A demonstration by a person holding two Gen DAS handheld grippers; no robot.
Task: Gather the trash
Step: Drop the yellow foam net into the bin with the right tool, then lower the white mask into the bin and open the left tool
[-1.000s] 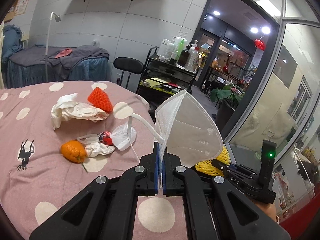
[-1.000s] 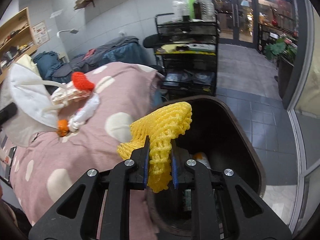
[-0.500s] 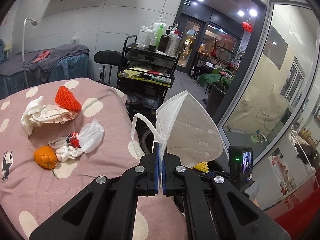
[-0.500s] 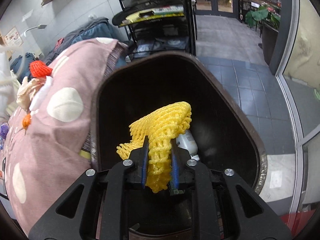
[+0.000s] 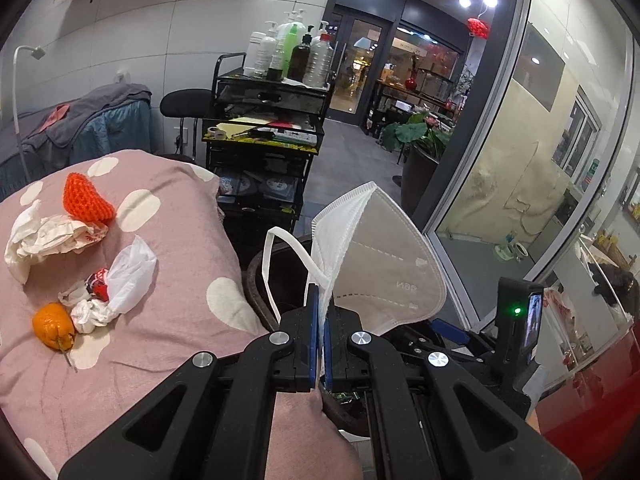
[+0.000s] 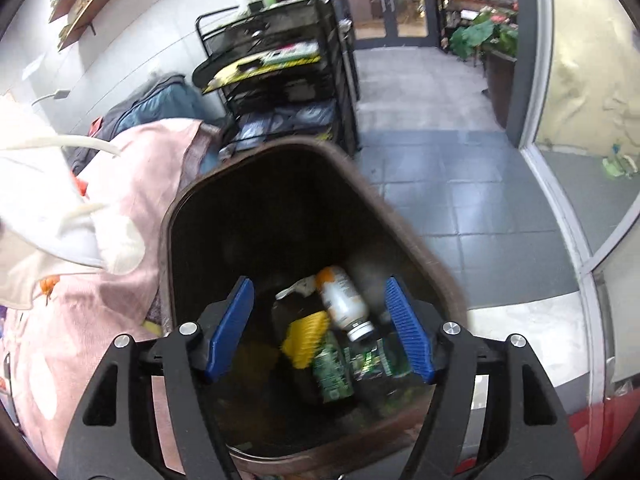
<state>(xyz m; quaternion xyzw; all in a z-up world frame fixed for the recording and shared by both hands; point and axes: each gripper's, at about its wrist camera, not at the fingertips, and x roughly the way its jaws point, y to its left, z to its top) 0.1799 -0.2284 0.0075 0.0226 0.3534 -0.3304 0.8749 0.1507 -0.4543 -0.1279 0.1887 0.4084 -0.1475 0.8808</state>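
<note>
Since a second ago we have carried both grippers from above the bed toward the bin, and the yellow foam net point(image 6: 305, 336) that our right gripper point(image 6: 320, 330) pinched then now lies loose in the bin among the other rubbish.

From the left wrist view, our left gripper point(image 5: 320, 336) is fully closed, its blue pads pinching the lower edge of a white face mask point(image 5: 376, 264). The mask stands up above the jaws, and its ear loop point(image 5: 280, 256) arcs out to the left. Just behind the mask we see a slice of the dark bin rim point(image 5: 256, 280), close against the edge of the pink spotted bedspread point(image 5: 168, 344). Still on the bedspread, at far left, are an orange foam net point(image 5: 87, 200), crumpled white paper point(image 5: 44, 236), a white plastic wrapper point(image 5: 132, 276), a small red-and-white scrap point(image 5: 98, 282) and an orange fruit point(image 5: 53, 330). The black cart point(image 5: 264, 148) with bottles stands beyond.

From the right wrist view, our right gripper hangs over the bin point(image 6: 416, 256), its jaws opening wide, with nothing between the blue pads. Inside the bin the yellow net rests beside a white bottle point(image 6: 344, 304) and green packaging point(image 6: 332, 372). The picture is blurred, so finer detail is unclear. The mask shows at the far left edge.
</note>
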